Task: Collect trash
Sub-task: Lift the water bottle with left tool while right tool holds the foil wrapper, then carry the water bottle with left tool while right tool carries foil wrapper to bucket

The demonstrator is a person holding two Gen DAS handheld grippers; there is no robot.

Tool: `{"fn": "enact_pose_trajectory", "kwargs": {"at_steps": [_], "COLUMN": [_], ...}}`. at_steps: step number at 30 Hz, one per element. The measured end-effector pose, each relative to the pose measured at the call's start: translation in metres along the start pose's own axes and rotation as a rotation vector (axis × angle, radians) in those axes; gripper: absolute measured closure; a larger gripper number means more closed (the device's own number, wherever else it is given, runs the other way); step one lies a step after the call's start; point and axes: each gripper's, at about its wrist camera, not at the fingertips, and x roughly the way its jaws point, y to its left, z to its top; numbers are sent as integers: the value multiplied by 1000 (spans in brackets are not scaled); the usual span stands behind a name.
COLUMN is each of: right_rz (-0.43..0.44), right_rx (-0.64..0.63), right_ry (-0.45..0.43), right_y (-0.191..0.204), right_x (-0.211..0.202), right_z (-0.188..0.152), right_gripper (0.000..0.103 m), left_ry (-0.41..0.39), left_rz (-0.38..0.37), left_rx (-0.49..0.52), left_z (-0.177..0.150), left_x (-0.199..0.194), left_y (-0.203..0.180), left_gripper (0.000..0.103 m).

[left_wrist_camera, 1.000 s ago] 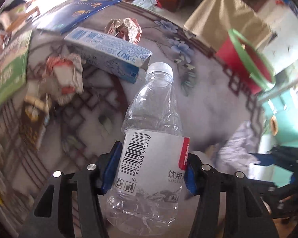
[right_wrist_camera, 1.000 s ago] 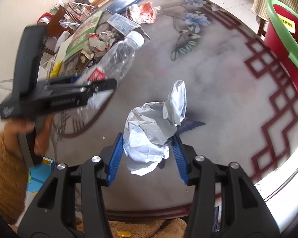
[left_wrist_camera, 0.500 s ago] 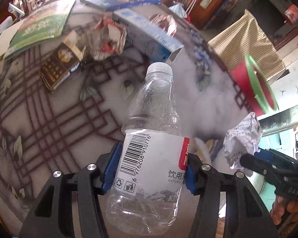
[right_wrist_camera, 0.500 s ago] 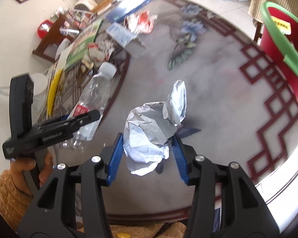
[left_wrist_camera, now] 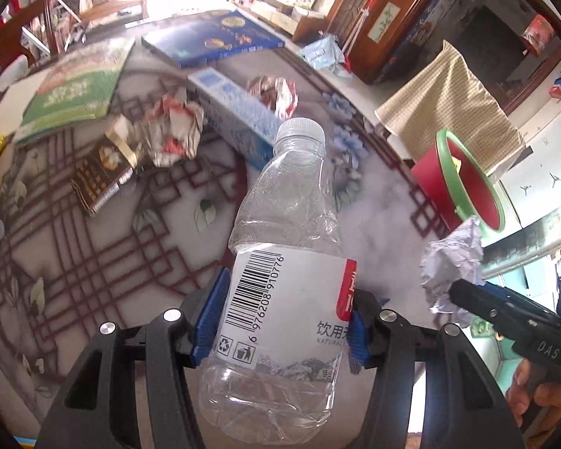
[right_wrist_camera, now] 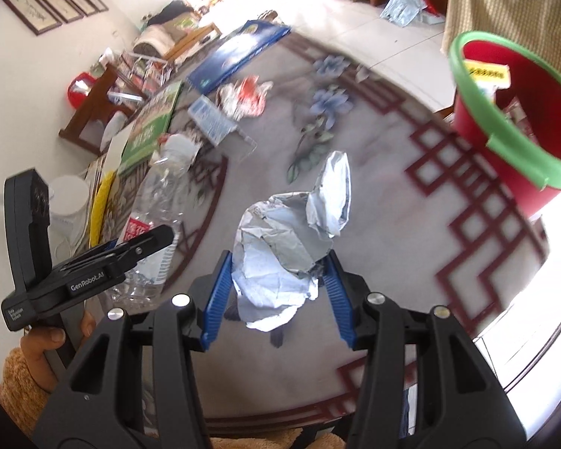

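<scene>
My left gripper (left_wrist_camera: pixel 284 318) is shut on an empty clear plastic bottle (left_wrist_camera: pixel 284 262) with a white label, held above the round patterned table (left_wrist_camera: pixel 93 243). My right gripper (right_wrist_camera: pixel 276 292) is shut on a crumpled grey-white paper wad (right_wrist_camera: pixel 284 247), held above the table. The wad (left_wrist_camera: pixel 452 262) and the right gripper also show at the right of the left wrist view. The bottle (right_wrist_camera: pixel 157 202) and the left gripper show at the left of the right wrist view. A red bucket with a green rim (right_wrist_camera: pixel 512 112) stands beyond the table's far right edge; it also shows in the left wrist view (left_wrist_camera: pixel 463 183).
On the table lie a blue-white carton (left_wrist_camera: pixel 232 112), a crumpled red-white wrapper (left_wrist_camera: pixel 172 134), a foil wrapper (left_wrist_camera: pixel 276 93), a small brown box (left_wrist_camera: pixel 101 172), a green booklet (left_wrist_camera: pixel 74 89) and a blue book (left_wrist_camera: pixel 213 41). A cloth-draped chair (left_wrist_camera: pixel 448 101) stands behind the bucket.
Both grippers have risen higher above the table with their loads still held. The left gripper has drawn back left; the red bucket now sits closer in the right wrist view.
</scene>
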Motion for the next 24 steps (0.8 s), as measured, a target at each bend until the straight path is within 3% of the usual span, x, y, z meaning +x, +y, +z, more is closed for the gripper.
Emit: {"fn": "enact_pose_trajectory", "kwargs": {"at_steps": [16, 24], "right_rz": [2, 20], "right_rx": [35, 42], "right_ry": [-26, -49], "right_y": [-44, -78], "right_x": [-22, -35], "right_z": [19, 41], "right_gripper": [56, 56], "left_ry": [-55, -100], "left_rz": [1, 13], "left_rx": [50, 11], "left_z": [21, 38], "left_x": [5, 12], "left_y": [-53, -85], "left_gripper": [50, 50]}}
